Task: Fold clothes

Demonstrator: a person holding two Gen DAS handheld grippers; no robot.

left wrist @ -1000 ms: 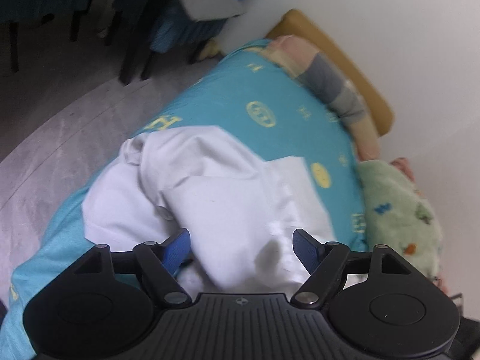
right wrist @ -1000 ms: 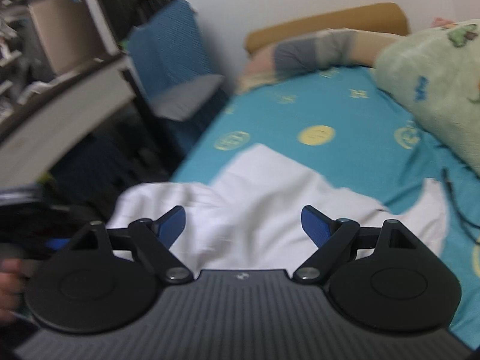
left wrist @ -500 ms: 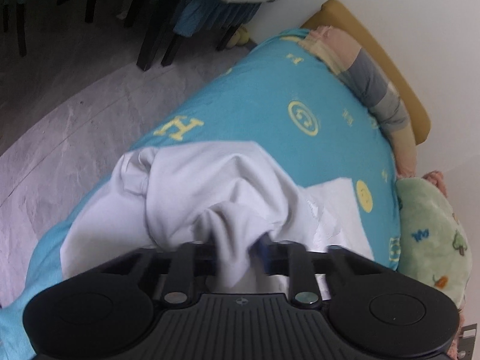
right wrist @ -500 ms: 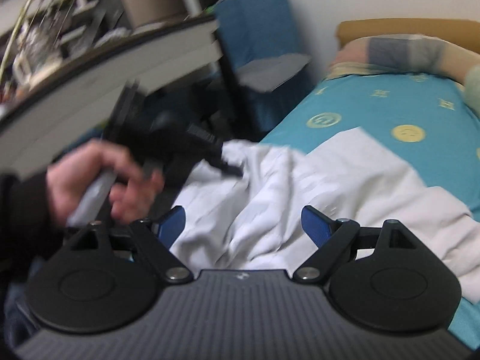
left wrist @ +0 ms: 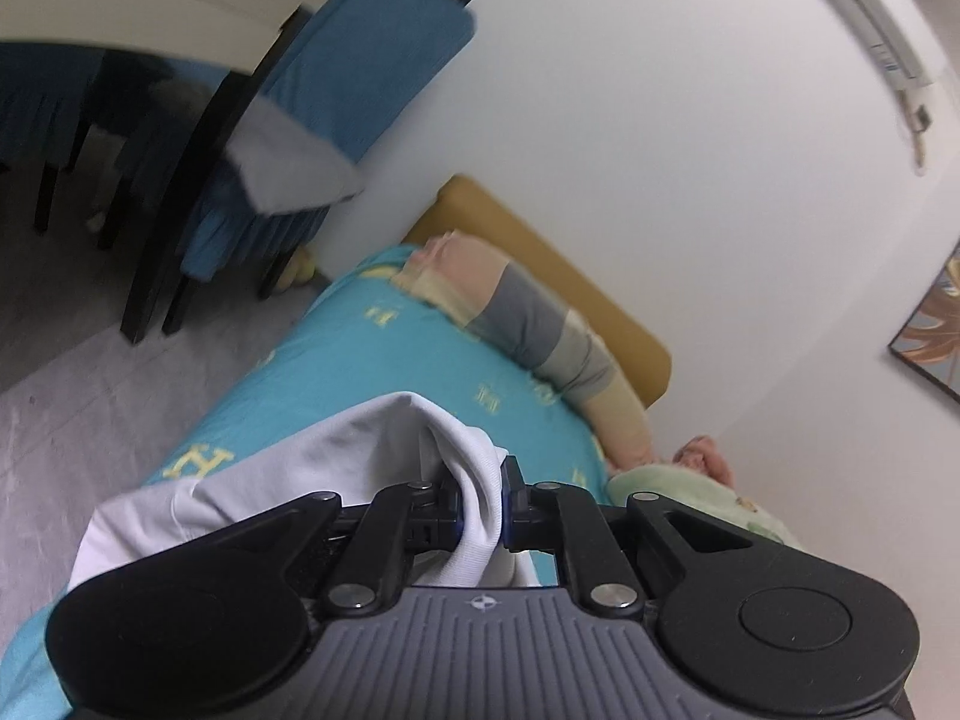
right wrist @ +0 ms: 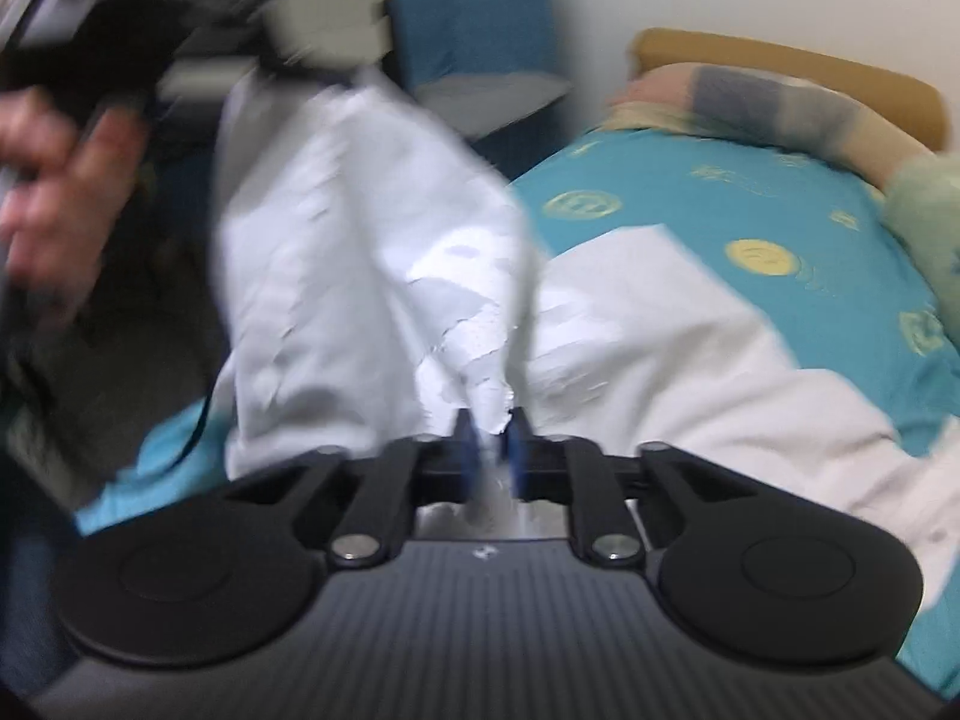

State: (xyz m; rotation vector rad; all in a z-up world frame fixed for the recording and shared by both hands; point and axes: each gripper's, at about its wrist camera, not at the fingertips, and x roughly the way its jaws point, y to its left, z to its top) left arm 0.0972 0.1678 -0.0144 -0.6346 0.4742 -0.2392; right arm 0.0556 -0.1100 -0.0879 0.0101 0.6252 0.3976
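Note:
A white garment (left wrist: 336, 450) lies crumpled on the teal bed sheet (left wrist: 372, 354). My left gripper (left wrist: 480, 480) has a bunched fold of it between its blue pads, and its jaws are closing on the cloth. In the right wrist view one part of the garment (right wrist: 360, 228) is pulled up off the bed towards the upper left, where a blurred hand (right wrist: 60, 180) holds the other gripper. The rest of the garment lies spread on the sheet (right wrist: 690, 192). My right gripper (right wrist: 491, 438) is shut on a thin edge of the cloth.
A striped pillow (left wrist: 540, 324) rests against the tan headboard (left wrist: 540, 252) at the far end. A green blanket (left wrist: 690, 486) lies at the right. A blue-covered chair (left wrist: 360, 54) and a dark table leg (left wrist: 180, 192) stand on the grey floor (left wrist: 90, 396) to the left.
Both grippers have shut on the white garment. The left one has lifted and tilted up with its fold; the right view now shows cloth raised towards the hand at upper left.

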